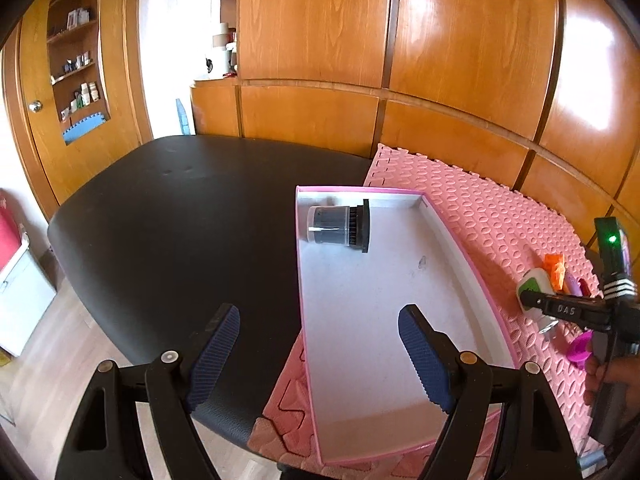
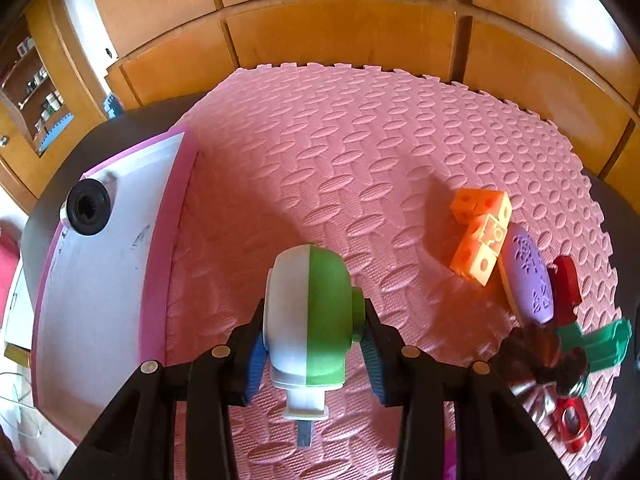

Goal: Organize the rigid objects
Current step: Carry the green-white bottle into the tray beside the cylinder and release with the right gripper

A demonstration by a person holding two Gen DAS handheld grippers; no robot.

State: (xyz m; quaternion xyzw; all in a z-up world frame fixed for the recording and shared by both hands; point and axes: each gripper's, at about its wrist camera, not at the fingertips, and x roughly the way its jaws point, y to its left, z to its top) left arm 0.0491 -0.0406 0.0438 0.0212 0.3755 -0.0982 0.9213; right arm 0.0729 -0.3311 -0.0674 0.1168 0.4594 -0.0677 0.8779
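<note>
One black brush-like cylinder (image 1: 338, 227) lies on its side in the far corner of the single pink-edged box (image 1: 460, 264), which sits partly on the black tabletop (image 1: 180, 216). The left tool (image 1: 320, 354) hangs spread and empty over it. On the pink foam mat (image 2: 360, 140), the right tool (image 2: 314, 354) pinches one white-and-green plastic gadget (image 2: 308, 312), possibly a tape dispenser. Beside it lie one orange block piece (image 2: 480, 232), one purple oval (image 2: 528, 276), and one red piece (image 2: 564, 284).

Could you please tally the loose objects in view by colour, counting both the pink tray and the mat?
Black: 1, the ribbed plastic cylinder in the tray
Green and white: 1, the held gadget
Orange: 1, the block piece
Purple: 1, the oval
Red: 1, the piece
Green: 1, the piece
Total: 6
</note>
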